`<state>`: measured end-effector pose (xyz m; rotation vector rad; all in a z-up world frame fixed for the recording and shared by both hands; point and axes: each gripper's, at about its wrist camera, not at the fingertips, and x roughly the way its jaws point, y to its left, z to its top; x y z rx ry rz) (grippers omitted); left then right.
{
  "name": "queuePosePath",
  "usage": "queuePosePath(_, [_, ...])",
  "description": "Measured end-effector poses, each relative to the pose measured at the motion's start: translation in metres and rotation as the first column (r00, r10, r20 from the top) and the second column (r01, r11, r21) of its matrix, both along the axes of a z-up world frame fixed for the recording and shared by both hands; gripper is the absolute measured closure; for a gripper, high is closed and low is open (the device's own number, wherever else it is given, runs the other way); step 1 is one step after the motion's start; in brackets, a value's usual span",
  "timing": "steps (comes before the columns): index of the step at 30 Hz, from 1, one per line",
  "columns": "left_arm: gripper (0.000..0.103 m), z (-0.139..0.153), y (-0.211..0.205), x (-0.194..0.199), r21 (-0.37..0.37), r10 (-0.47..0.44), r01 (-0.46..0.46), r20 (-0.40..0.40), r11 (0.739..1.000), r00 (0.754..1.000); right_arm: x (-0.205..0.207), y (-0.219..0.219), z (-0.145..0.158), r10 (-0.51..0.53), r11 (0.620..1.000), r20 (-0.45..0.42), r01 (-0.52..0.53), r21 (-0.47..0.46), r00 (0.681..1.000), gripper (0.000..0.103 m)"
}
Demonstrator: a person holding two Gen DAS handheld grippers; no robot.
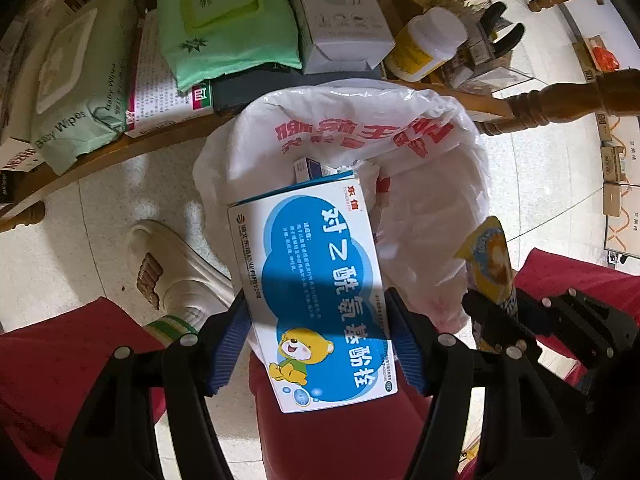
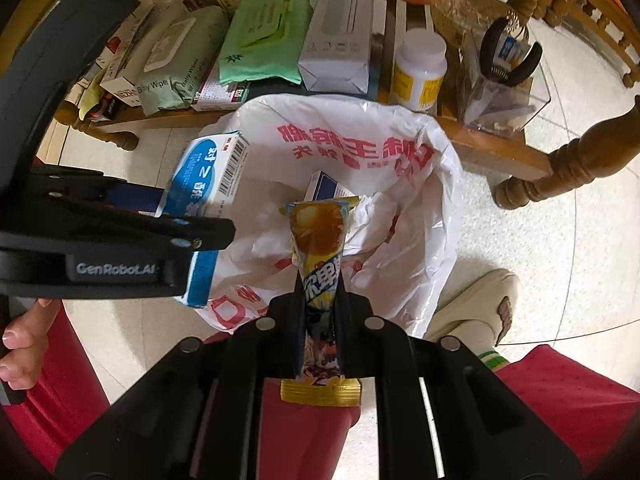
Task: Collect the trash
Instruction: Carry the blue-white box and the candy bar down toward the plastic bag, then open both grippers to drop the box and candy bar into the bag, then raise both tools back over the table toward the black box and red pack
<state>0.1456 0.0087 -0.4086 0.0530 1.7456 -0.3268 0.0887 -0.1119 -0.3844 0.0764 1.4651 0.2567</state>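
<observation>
2 grippers hung over the open mouth of a white plastic bag [image 1: 400,128] with red printing, which stood on the pale tiled floor [image 1: 80,240] in front of a low wooden shelf [image 2: 480,140]. The left gripper [image 1: 320,340] had its blue-padded fingers [image 1: 232,340] pressed against the 2 long edges of a blue-and-white medicine box [image 1: 316,280] with a cartoon bear, held above the bag's near rim. The right gripper [image 2: 320,292] had its fingers drawn close together, pinching a yellow snack wrapper [image 2: 318,236] that stuck out over the bag. Inside the bag lay 1 smaller white-and-blue box [image 2: 326,190], possibly another medicine carton, though its print was too small to read. On the shelf sat wipes packs [image 1: 228,16], a long white carton [image 1: 340,12] and a yellow bottle with a white cap [image 2: 420,68]. Red trouser legs [image 1: 60,360] and a cream slipper [image 1: 176,276] flanked the bag.
</observation>
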Motion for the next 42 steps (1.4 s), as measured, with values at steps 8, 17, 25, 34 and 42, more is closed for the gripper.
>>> queuePosePath(8, [0.039, -0.016, -0.004, 0.009, -0.007, 0.011, -0.011, -0.043, 1.0, 0.999, 0.007, -0.001, -0.011, -0.013, 0.999, -0.036, 0.014, 0.029, 0.999, 0.091])
queuePosePath(17, [0.035, -0.025, -0.007, 0.013, 0.006, 0.014, -0.013, -0.071, 1.0, 0.997, 0.012, -0.003, -0.015, -0.029, 0.999, -0.035, 0.03, 0.031, 0.999, 0.082])
queuePosePath(25, [0.024, -0.023, -0.009, 0.013, 0.019, 0.001, 0.0, -0.054, 1.0, 0.999, 0.014, -0.007, -0.009, -0.048, 0.999, -0.006, 0.048, 0.026, 0.999, 0.053])
queuePosePath(34, [0.024, -0.011, -0.011, 0.01, 0.024, -0.014, 0.015, -0.029, 1.0, 0.999, 0.013, -0.007, -0.005, -0.052, 0.998, 0.0, 0.052, 0.032, 0.999, 0.053])
queuePosePath(42, [0.024, 0.018, -0.002, -0.001, 0.068, -0.035, 0.032, 0.043, 0.997, 0.998, -0.002, -0.009, 0.022, -0.061, 0.998, 0.029, 0.06, 0.025, 0.998, 0.05])
